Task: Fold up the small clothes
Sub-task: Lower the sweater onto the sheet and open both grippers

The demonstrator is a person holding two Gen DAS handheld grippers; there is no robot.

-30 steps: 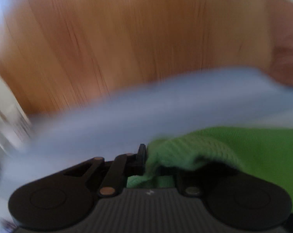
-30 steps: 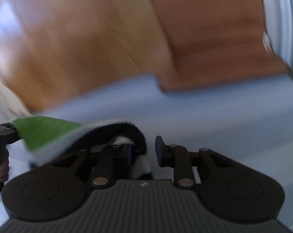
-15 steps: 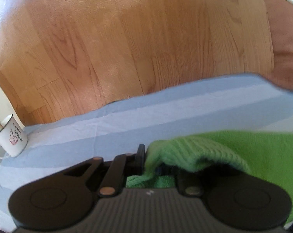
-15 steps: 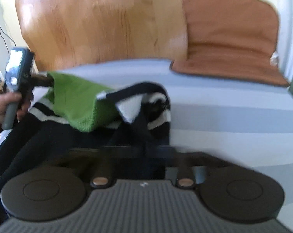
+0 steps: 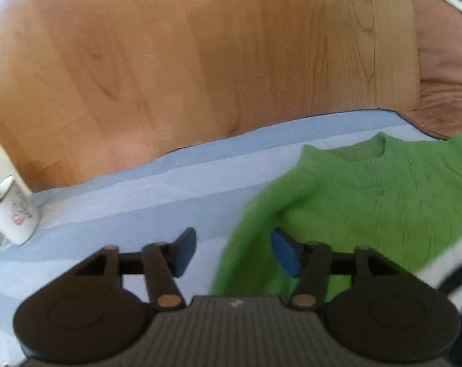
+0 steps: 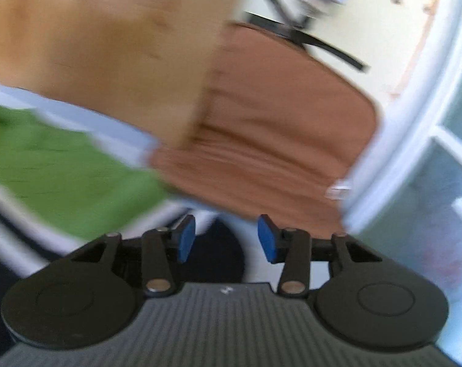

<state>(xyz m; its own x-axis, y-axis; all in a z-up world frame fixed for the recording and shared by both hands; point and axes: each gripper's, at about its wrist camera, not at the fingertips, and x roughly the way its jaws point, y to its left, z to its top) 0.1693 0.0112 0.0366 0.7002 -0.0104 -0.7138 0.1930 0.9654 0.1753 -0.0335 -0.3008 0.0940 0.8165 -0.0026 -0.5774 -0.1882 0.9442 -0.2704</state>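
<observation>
Both grippers were opening as I watched. My left gripper [image 5: 232, 252] had its blue pads apart, the green sweater [image 5: 374, 202] lying under and beyond its right finger, unpinched. My right gripper [image 6: 226, 238] stood apart too, over what seemed dark cloth, the sweater blurred left of its fingers.

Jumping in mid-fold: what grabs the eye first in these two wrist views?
The bright green knitted sweater spread on the pale blue striped sheet, right of the opening left gripper. A white enamel mug stands far left. The right gripper is opening too, nothing pinched.
</observation>
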